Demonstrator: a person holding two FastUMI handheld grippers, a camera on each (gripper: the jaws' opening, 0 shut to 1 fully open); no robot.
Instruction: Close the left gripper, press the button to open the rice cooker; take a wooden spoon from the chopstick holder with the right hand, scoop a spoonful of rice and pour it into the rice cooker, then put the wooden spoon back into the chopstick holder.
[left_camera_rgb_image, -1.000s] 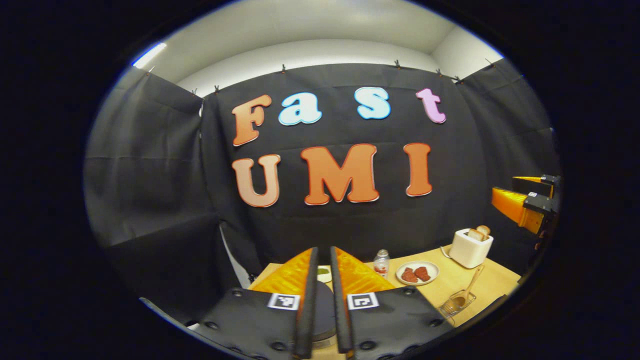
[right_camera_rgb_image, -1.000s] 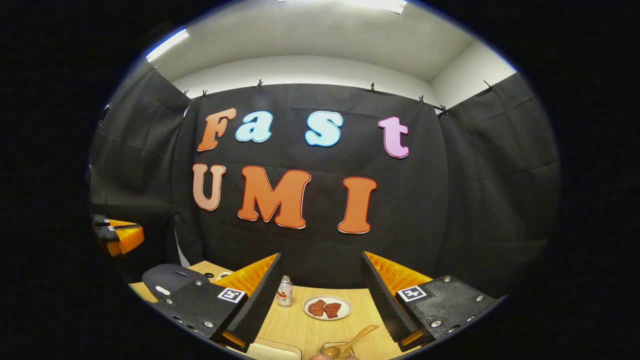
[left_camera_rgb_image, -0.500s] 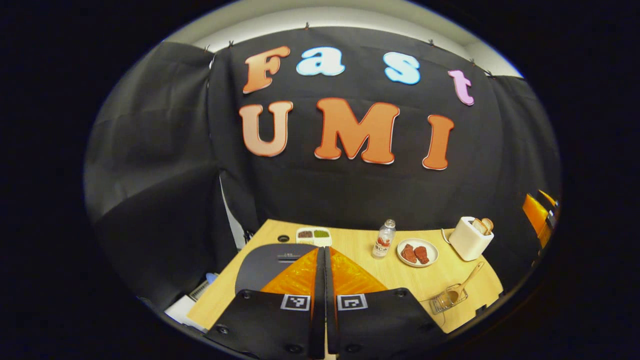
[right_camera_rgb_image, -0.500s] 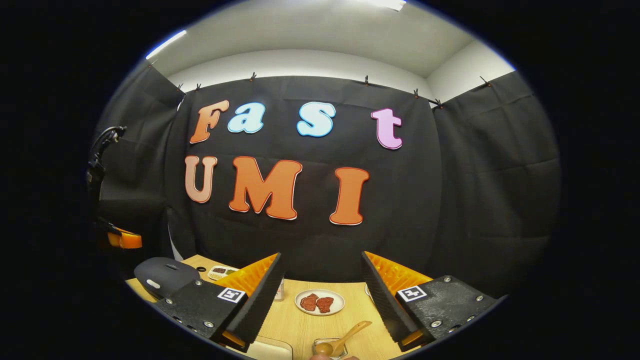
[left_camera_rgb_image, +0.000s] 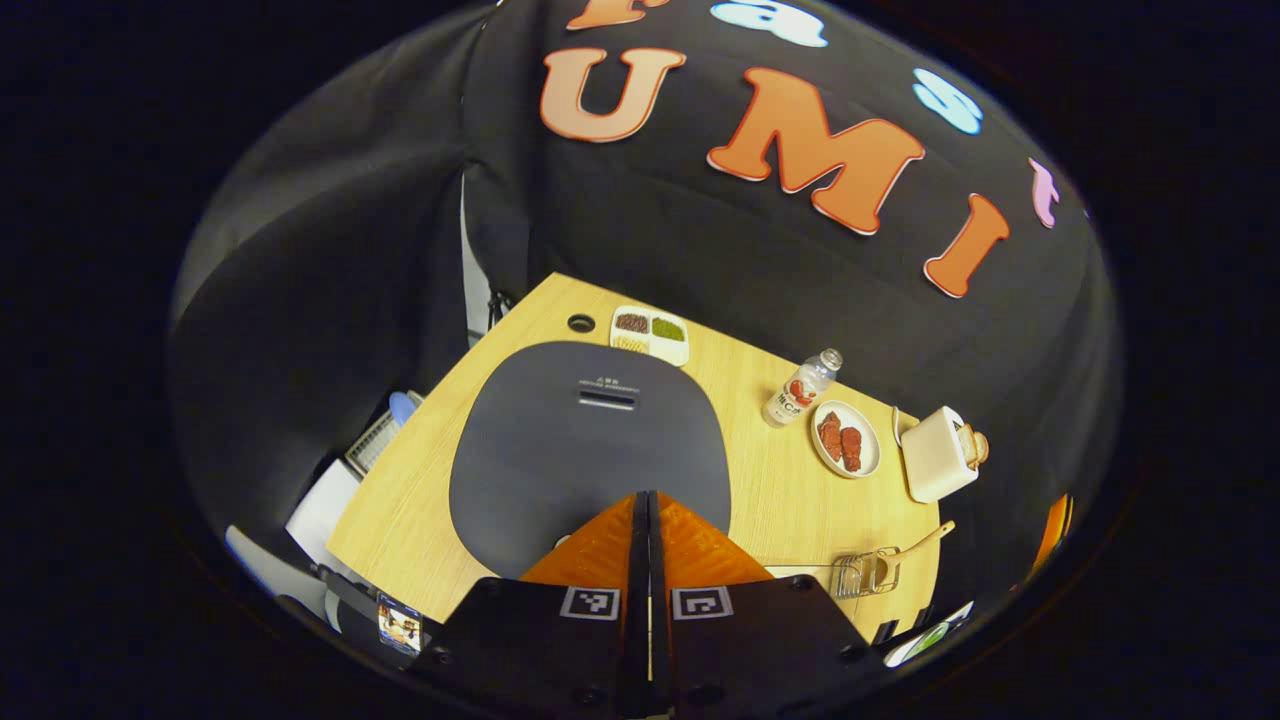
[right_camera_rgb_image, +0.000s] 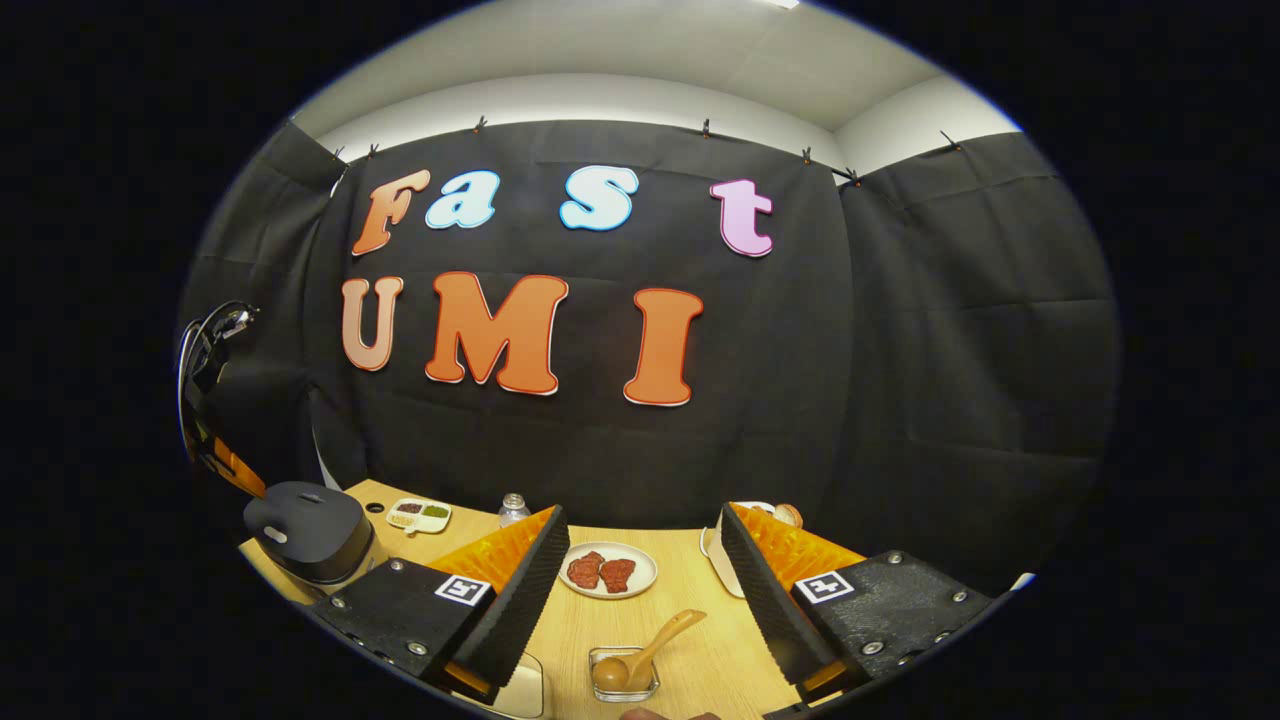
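Fingers of the left gripper have come together, empty, and it has tipped down over the rice cooker, lid still down: the button press comes next. The right gripper hangs wide open, empty, above the wooden spoon in its chopstick holder.

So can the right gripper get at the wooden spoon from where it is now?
Probably yes. The right gripper is open, and the wooden spoon leans in its holder just ahead, with nothing between them.
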